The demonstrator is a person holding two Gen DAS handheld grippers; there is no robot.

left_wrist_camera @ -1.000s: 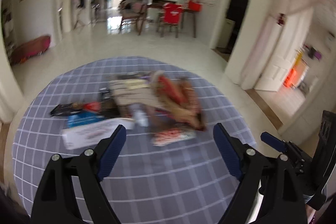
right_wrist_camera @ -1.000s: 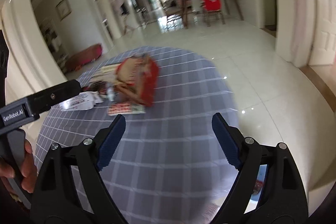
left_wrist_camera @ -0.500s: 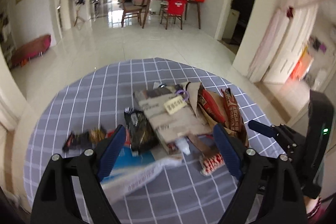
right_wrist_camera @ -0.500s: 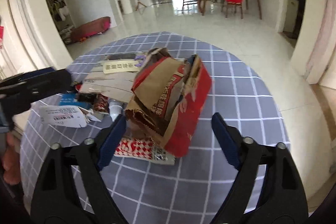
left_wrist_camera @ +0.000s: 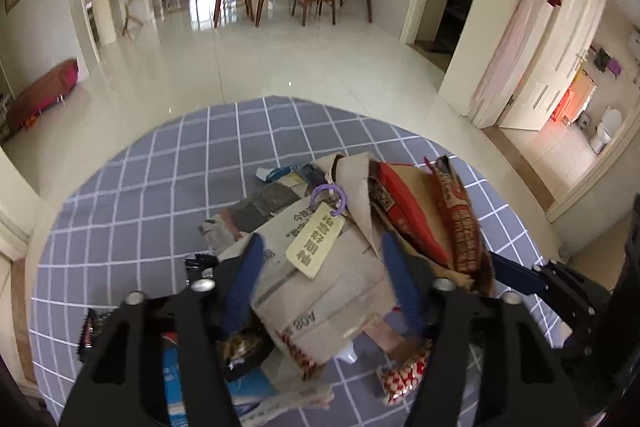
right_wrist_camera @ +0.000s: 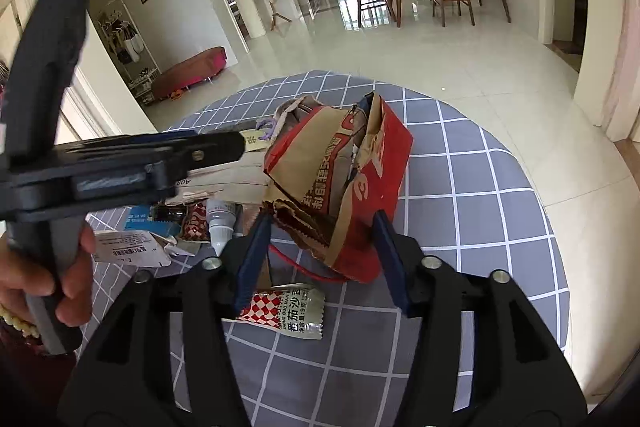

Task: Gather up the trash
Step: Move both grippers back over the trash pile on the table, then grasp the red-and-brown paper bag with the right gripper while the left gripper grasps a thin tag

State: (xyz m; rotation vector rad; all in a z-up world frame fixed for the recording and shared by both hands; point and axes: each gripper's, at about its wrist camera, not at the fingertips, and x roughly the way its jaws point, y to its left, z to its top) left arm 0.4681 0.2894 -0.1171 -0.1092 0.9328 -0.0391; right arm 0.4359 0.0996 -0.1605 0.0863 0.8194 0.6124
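Your left claw (left_wrist_camera: 320,259) straddles the grey printed cardboard (left_wrist_camera: 332,287) at the middle of the trash pile. Its blue pads (left_wrist_camera: 246,277) sit along both side edges of the sheet; firm contact cannot be confirmed, so grip state cannot be told. A pale tag (left_wrist_camera: 316,245) on a purple ring (left_wrist_camera: 328,193) lies on the cardboard, at 12 o'clock from the claw.

Your right claw (right_wrist_camera: 322,227) brackets the lower end of the torn red-and-brown paper bag (right_wrist_camera: 340,179). Left pad (right_wrist_camera: 256,239) is just beside the crumpled brown edge, right pad (right_wrist_camera: 390,259) beside the red wall. Jaws look partly drawn in, not clamped on it; grasp cannot be told.

The pile sits on the round tabletop (right_wrist_camera: 480,227) under a grey checked cloth. From the right claw: red-checked sauce packet (right_wrist_camera: 286,311) at 6 o'clock, flat on the cloth; small white bottle (right_wrist_camera: 220,223) at 9 o'clock; white label slip (right_wrist_camera: 128,247) further out at 9; blue wrapper (right_wrist_camera: 140,217) just behind it. The bag is touching the cardboard's right edge.
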